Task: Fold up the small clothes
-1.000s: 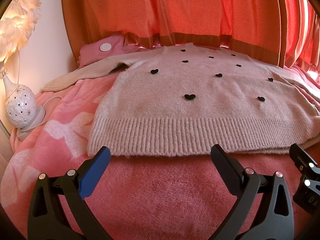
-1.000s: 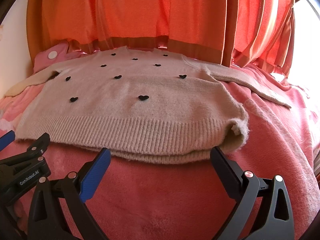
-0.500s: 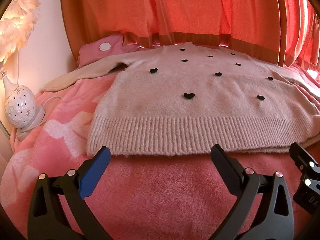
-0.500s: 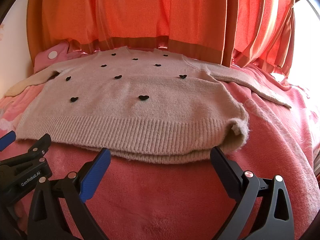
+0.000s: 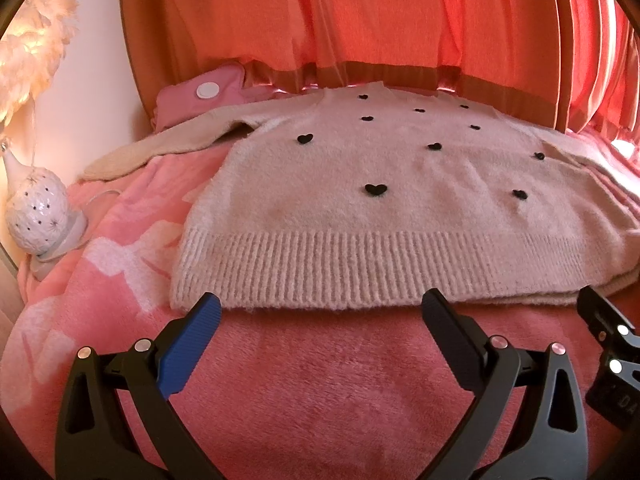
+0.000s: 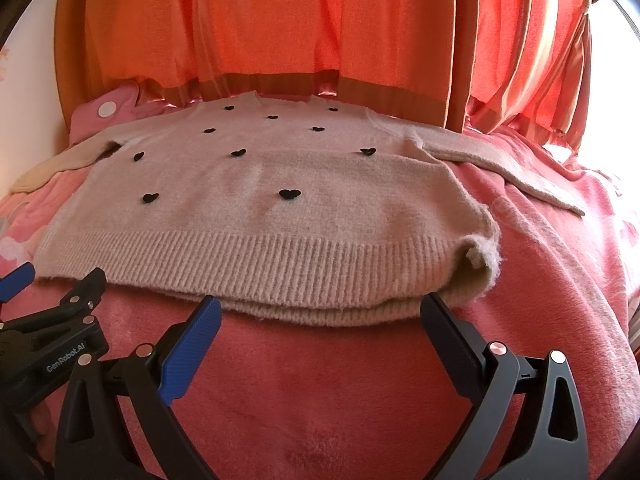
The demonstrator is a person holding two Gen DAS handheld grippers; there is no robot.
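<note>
A beige knit sweater [image 5: 380, 208] with small black hearts lies flat on a pink blanket [image 5: 320, 380], its ribbed hem toward me and both sleeves spread out. It also shows in the right wrist view [image 6: 280, 216], where its near right hem corner is bunched up. My left gripper [image 5: 320, 312] is open and empty, just short of the hem's left half. My right gripper [image 6: 320, 316] is open and empty, fingertips at the hem's right half. Each gripper shows at the edge of the other's view.
An orange curtain [image 5: 360, 20] hangs right behind the bed. A white perforated lamp [image 5: 36, 216] with a feathery shade stands at the left edge. A pink cushion [image 5: 200, 96] lies behind the left sleeve.
Both grippers have crept very slightly toward the sweater's hem. The sweater has not moved.
</note>
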